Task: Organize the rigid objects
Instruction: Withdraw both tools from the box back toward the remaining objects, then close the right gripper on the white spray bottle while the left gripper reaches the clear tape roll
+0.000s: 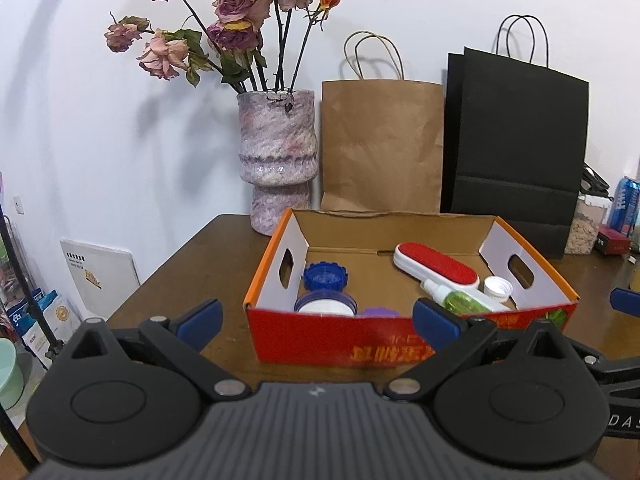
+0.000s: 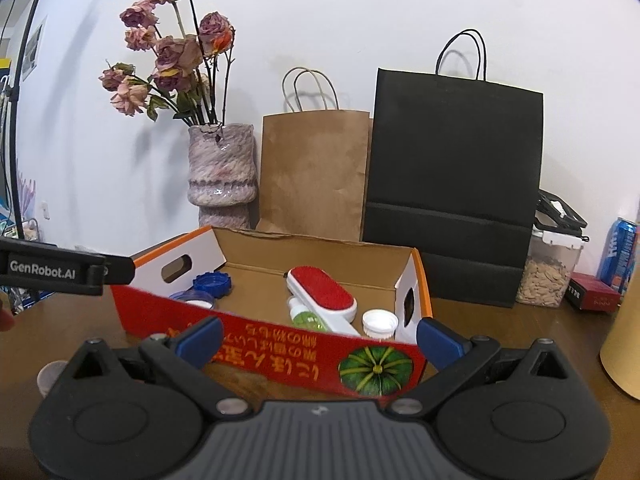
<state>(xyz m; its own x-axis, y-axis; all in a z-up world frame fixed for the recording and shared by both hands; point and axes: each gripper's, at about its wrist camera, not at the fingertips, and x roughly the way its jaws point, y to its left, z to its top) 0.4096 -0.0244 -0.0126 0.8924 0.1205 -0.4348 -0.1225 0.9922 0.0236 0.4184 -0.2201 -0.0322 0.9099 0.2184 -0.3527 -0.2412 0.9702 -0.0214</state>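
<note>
A red and orange cardboard box (image 1: 320,340) (image 2: 280,350) stands on the brown table (image 1: 192,280). It holds a red and white lint brush (image 1: 436,266) (image 2: 322,290), a green bottle (image 1: 460,300) (image 2: 306,318), a white cap (image 1: 498,287) (image 2: 380,323), a blue lid (image 1: 325,274) (image 2: 212,282), a white-topped jar (image 1: 325,305) and a purple object (image 1: 378,313). My left gripper (image 1: 318,322) is open and empty in front of the box. My right gripper (image 2: 320,340) is open and empty in front of the box's near wall.
Behind the box stand a vase of dried roses (image 1: 276,160) (image 2: 222,172), a brown paper bag (image 1: 380,144) (image 2: 314,176) and a black paper bag (image 1: 516,152) (image 2: 452,188). A seed jar (image 2: 548,268), blue can (image 2: 620,256) and red box (image 2: 592,292) sit at right.
</note>
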